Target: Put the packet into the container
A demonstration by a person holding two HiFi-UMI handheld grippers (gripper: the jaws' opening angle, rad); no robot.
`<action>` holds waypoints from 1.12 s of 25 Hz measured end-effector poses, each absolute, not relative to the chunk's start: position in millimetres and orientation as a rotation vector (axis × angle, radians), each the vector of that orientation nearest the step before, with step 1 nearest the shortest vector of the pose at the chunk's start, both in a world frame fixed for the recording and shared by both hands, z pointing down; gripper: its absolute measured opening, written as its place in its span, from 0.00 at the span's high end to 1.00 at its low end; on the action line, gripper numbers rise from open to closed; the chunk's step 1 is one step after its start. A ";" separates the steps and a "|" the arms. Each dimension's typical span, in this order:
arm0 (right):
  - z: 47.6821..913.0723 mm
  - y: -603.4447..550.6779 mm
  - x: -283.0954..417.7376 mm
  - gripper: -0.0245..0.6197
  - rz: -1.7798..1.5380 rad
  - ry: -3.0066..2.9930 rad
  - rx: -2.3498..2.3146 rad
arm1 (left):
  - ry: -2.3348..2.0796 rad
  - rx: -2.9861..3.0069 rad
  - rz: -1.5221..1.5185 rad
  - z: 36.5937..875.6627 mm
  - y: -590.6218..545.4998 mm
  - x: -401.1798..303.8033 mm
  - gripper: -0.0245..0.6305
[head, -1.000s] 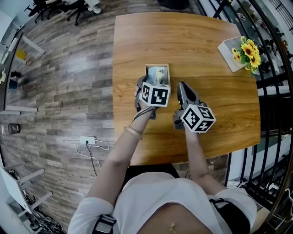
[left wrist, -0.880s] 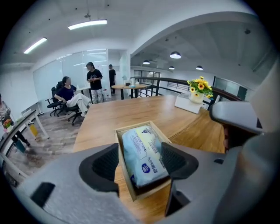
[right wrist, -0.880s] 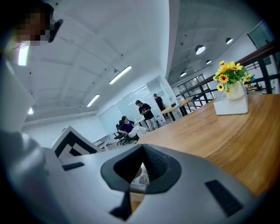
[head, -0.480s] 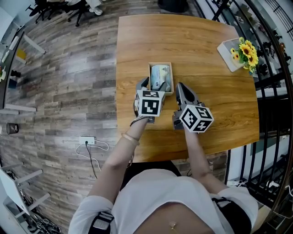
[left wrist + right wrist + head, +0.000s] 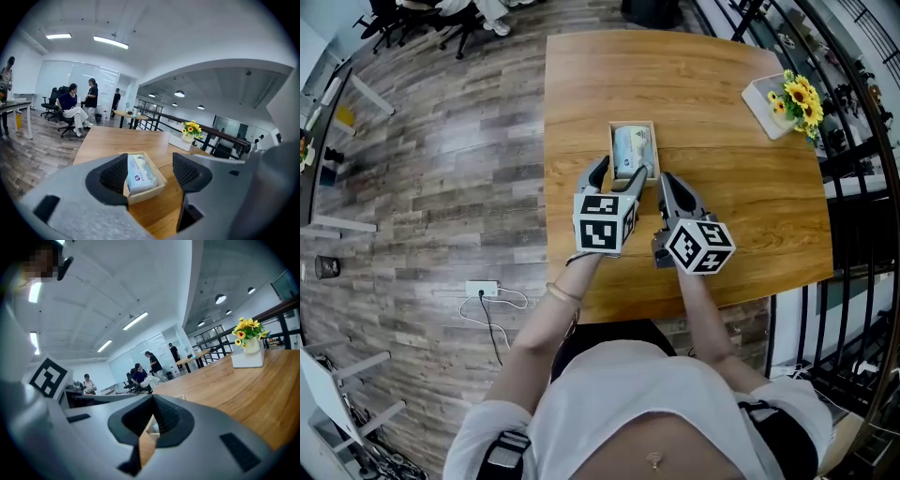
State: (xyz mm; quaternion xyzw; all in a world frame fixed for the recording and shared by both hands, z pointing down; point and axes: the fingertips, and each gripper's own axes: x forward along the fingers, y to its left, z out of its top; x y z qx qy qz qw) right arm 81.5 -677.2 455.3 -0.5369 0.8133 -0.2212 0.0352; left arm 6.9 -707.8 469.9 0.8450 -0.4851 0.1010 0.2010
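A pale blue packet (image 5: 631,147) lies inside a small wooden container (image 5: 633,126) on the wooden table (image 5: 722,178). My left gripper (image 5: 619,172) sits just short of the container's near end, open and holding nothing. In the left gripper view the packet (image 5: 139,173) rests in the container (image 5: 146,193) straight ahead between the spread jaws of the left gripper (image 5: 152,172). My right gripper (image 5: 667,180) hovers to the right of the container, shut and empty. In its own view the right gripper (image 5: 153,401) has its jaw tips together.
A white planter of sunflowers (image 5: 790,98) stands at the table's far right corner, also seen as sunflowers (image 5: 190,129) and sunflowers (image 5: 248,336). A black railing (image 5: 853,141) runs along the right side. People sit on office chairs (image 5: 70,110) beyond the table.
My left gripper has drawn back toward the person, off the container, so the packet now shows fully inside it. The right gripper has barely moved.
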 end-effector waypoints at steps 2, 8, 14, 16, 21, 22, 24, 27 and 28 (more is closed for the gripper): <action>450.9 -671.5 78.2 0.95 -0.665 2.494 -1.643 | -1.346 2.376 0.239 459.9 -700.6 3.8 0.49; 438.2 -657.3 74.1 0.95 -0.612 2.487 -1.622 | -1.353 2.444 0.181 444.1 -682.6 -1.4 0.61; 426.0 -650.5 68.5 0.95 -0.563 2.489 -1.607 | -1.341 2.515 0.132 434.7 -673.3 -2.5 0.70; 421.3 -648.2 66.4 0.95 -0.549 2.491 -1.596 | -1.339 2.527 0.113 429.0 -670.4 -2.1 0.71; 409.2 -640.7 54.0 0.95 -0.503 2.486 -1.531 | -1.403 2.596 0.071 410.8 -660.1 -7.1 0.84; 407.8 -638.7 51.3 0.95 -0.494 2.487 -1.518 | -1.413 2.607 0.069 409.8 -657.4 -7.7 0.86; 407.1 -635.1 47.6 0.95 -0.477 2.500 -1.511 | -1.408 2.622 0.052 409.2 -651.9 -7.0 0.91; 407.6 -631.0 44.3 0.95 -0.455 2.517 -1.513 | -1.381 2.637 0.021 408.8 -644.6 -5.4 0.95; 407.7 -629.9 43.4 0.95 -0.451 2.519 -1.512 | -1.367 2.644 0.012 408.8 -642.4 -5.0 0.95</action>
